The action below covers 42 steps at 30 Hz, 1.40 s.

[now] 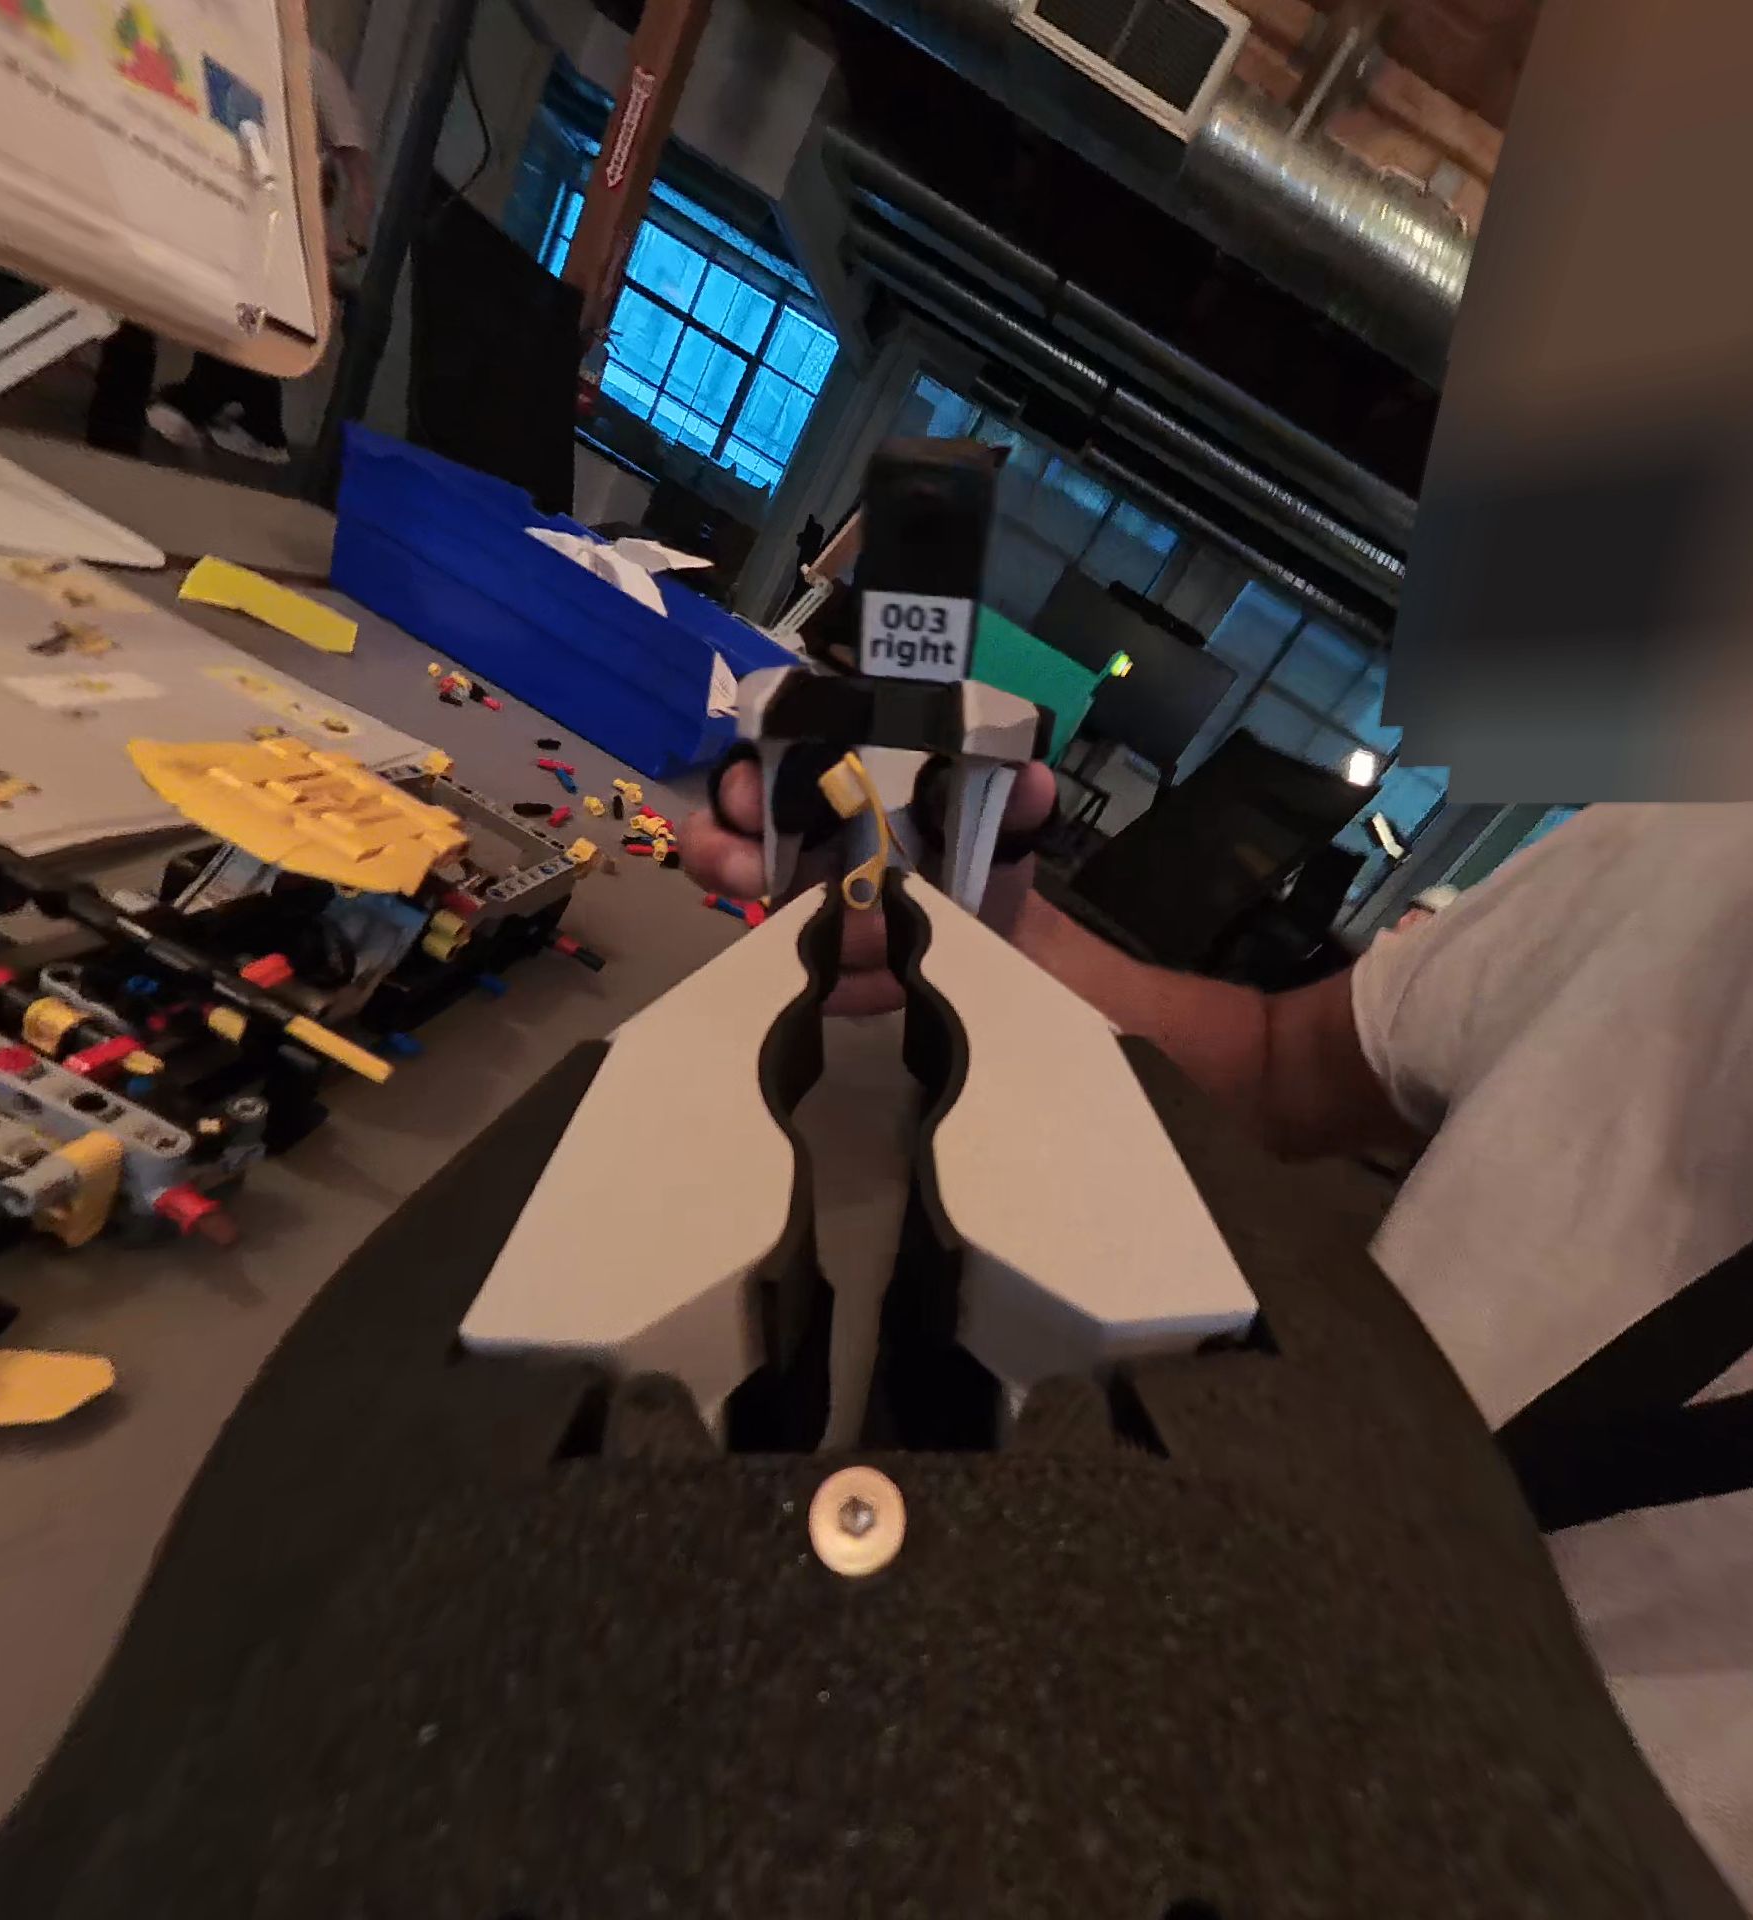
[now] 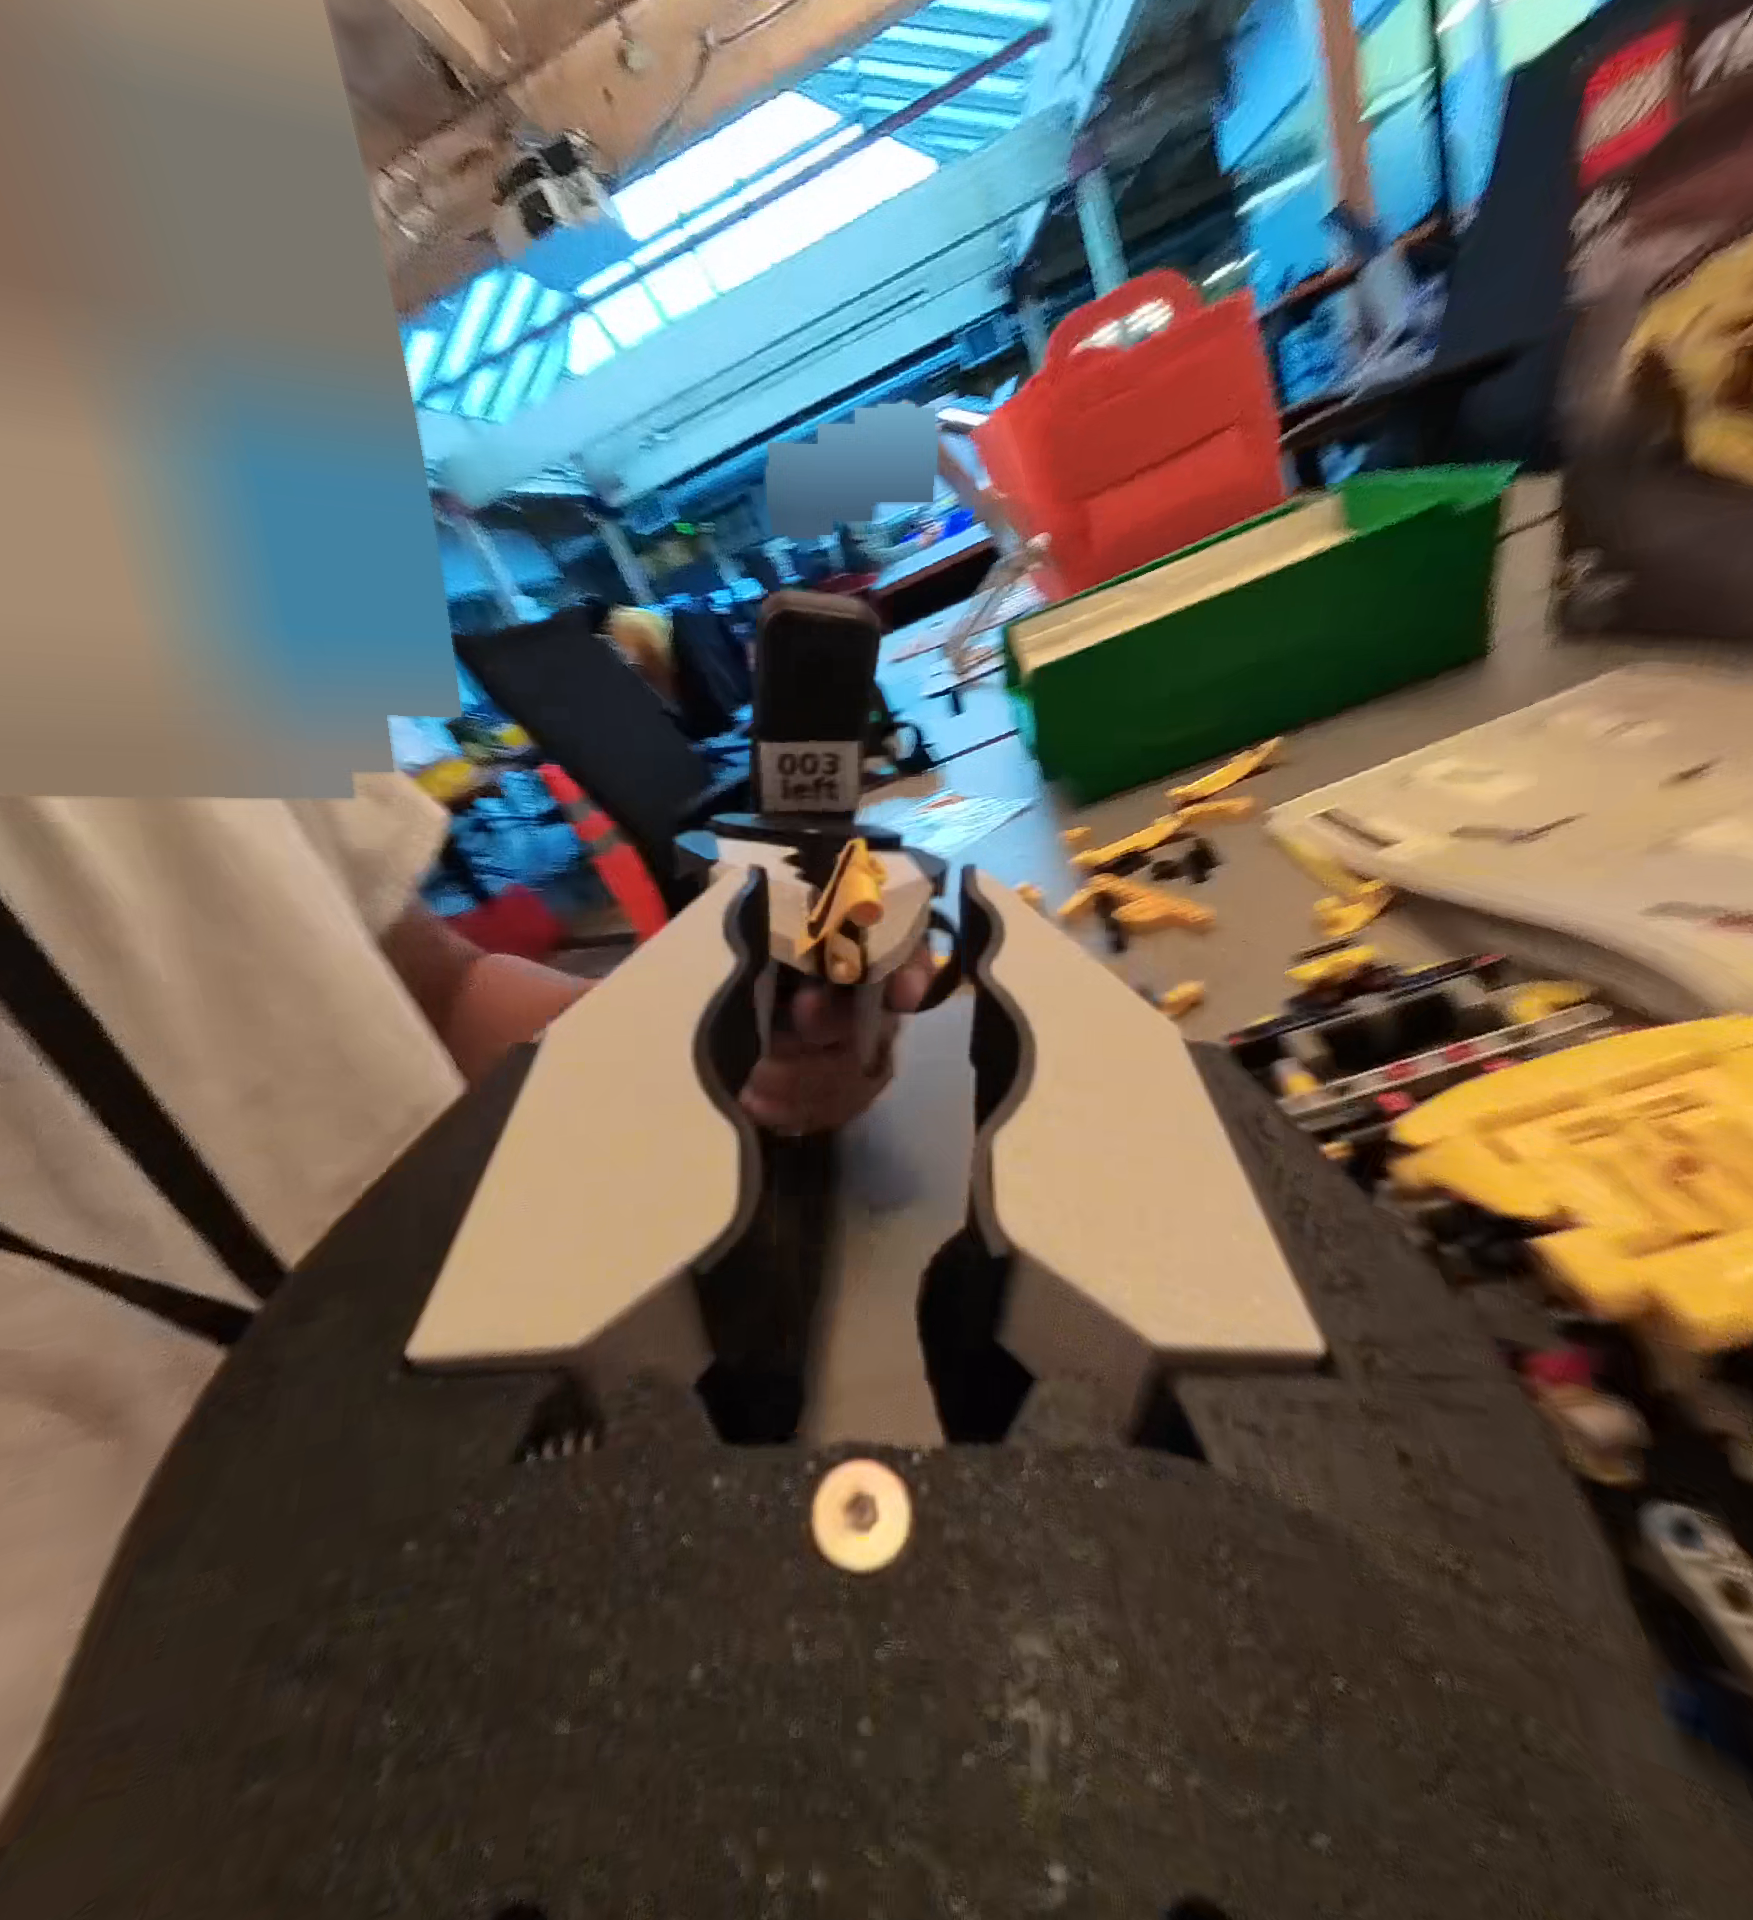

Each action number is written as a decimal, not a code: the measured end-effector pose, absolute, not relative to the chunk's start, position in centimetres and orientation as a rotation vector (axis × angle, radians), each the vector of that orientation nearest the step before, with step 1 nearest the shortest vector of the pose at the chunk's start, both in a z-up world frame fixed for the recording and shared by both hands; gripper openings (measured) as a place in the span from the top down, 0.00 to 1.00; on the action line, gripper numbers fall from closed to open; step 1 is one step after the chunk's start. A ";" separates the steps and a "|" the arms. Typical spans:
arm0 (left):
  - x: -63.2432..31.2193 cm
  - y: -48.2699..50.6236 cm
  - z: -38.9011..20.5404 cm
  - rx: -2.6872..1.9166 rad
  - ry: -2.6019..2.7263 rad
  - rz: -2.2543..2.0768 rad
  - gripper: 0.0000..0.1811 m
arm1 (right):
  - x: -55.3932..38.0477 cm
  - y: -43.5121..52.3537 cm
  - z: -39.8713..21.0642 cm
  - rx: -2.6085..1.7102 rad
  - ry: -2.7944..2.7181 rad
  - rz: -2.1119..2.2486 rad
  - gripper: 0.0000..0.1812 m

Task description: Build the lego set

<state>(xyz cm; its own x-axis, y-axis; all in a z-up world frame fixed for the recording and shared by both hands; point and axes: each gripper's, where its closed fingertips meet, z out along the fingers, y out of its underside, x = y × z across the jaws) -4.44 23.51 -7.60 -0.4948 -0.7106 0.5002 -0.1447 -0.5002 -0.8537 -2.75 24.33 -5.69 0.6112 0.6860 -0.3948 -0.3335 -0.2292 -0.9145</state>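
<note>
Left wrist view alone shows the left gripper [image 1: 864,899] pinching a small yellow plastic lego piece [image 1: 859,831], raised right of the half-built yellow-and-black lego vehicle [image 1: 228,935], facing the empty, parted right gripper [image 2: 864,883].

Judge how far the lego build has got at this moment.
Partly done: the model on the table already has a frame and yellow panels. In hand: the left gripper pinches a small yellow piece; the right gripper is open. Left: loose parts unused.
</note>
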 end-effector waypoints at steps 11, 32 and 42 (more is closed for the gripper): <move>-4.3 22.2 -7.9 -1.230 1.388 -1.923 0.96 | -5.1 23.9 -6.5 -1.531 -0.259 1.316 0.96; -3.3 24.1 -8.6 -1.434 1.232 -2.115 0.83 | -3.1 25.5 -8.1 -1.599 -0.013 1.380 0.97; -3.2 24.4 -9.1 -1.481 1.227 -2.160 0.90 | -4.3 25.5 -8.5 -1.641 -0.057 1.342 0.96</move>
<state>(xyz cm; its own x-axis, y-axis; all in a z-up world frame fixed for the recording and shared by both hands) -3.22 24.39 -9.10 -0.4530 -0.6120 0.6482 -0.2433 -0.6146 -0.7503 -4.30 25.49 -8.51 0.3891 0.5713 -0.7227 -0.5077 -0.5217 -0.6857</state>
